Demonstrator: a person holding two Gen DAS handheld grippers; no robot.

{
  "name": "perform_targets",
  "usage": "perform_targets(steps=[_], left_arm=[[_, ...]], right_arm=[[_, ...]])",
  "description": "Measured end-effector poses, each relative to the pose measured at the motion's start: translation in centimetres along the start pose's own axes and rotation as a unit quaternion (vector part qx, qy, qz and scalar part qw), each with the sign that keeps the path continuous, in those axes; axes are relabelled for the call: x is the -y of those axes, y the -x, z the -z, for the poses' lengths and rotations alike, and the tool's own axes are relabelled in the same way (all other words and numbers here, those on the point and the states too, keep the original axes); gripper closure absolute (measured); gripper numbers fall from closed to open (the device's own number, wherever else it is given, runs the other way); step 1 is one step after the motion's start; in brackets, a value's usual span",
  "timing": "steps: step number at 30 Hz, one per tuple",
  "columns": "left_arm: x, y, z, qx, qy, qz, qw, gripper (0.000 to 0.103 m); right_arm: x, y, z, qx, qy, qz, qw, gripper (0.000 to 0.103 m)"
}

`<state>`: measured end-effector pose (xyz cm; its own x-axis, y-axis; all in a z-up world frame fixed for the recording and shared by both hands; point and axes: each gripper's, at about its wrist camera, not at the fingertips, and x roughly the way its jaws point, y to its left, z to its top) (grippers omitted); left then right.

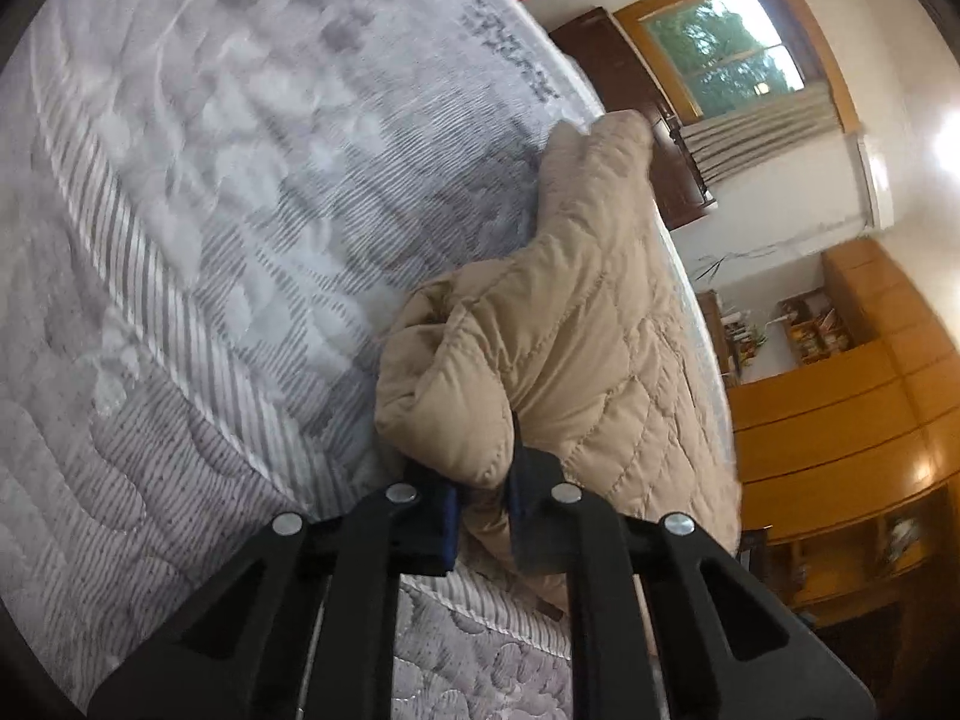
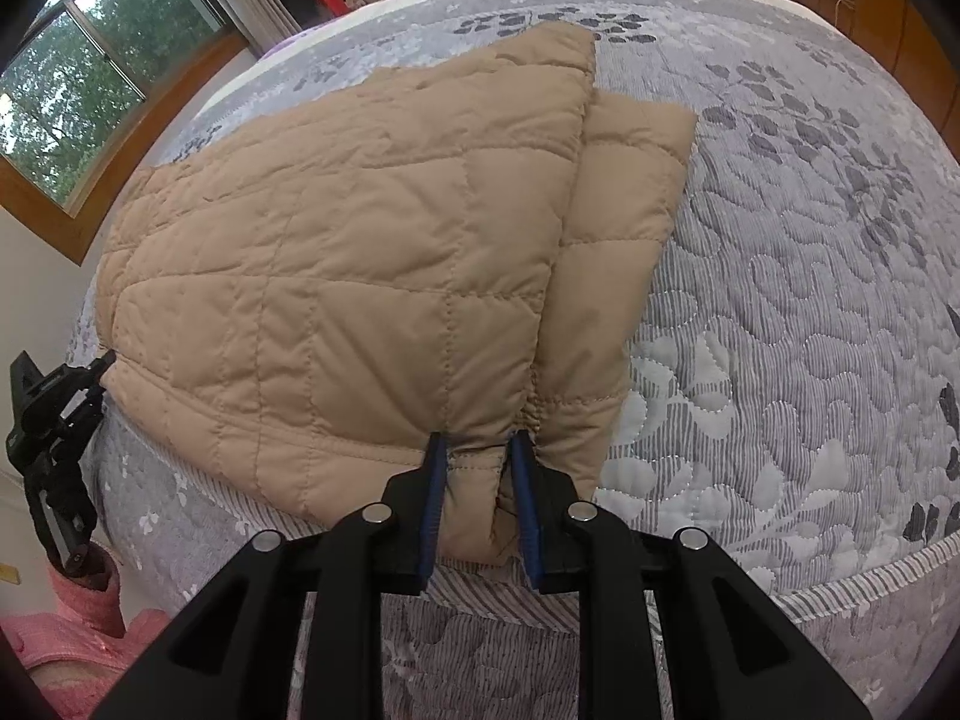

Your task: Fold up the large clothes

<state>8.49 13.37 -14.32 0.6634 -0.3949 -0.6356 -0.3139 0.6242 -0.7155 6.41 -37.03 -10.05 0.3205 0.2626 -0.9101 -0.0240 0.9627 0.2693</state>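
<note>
The tan quilted padded jacket (image 2: 336,252) is a matt, puffy woven cloth stitched into squares, softly creased, and it lies on a grey-and-white quilted bedspread (image 2: 780,312) of matt cloth with a fine ribbed stripe print and raised stitched leaf shapes. The right gripper (image 2: 480,480) and the left gripper (image 1: 480,498) are of smooth matt black plastic with small shiny round metal pins at the joints, and their fingers carry dull blue rubbery-looking pads (image 2: 433,504). The orange-brown wooden cabinets (image 1: 840,420) look smooth and glossy, throwing back the lamp light, as does the varnished wooden window frame (image 1: 828,42).
</note>
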Motion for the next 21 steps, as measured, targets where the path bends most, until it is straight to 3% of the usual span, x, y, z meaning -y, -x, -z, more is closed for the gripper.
perform_targets(steps=[3, 8, 14, 21], left_arm=[[2.7, 1.5, 0.5, 0.039, -0.055, -0.015, 0.9976, 0.095], [7.6, 3.8, 1.6, 0.088, -0.158, -0.019, 0.9834, 0.096], [12.8, 5.5, 2.7, 0.087, -0.244, 0.026, 0.9656, 0.096], [19.9, 5.4, 6.7, 0.056, -0.357, 0.100, 0.9269, 0.096]], right_arm=[[0.2, 0.0, 0.0, -0.002, -0.003, -0.004, 1.000, 0.082], [0.6, 0.3, -0.4, -0.009, -0.014, -0.013, 1.000, 0.082], [0.7, 0.4, -0.8, -0.018, -0.022, -0.014, 1.000, 0.082], [1.0, 0.4, -0.9, -0.019, -0.027, -0.021, 0.999, 0.082]])
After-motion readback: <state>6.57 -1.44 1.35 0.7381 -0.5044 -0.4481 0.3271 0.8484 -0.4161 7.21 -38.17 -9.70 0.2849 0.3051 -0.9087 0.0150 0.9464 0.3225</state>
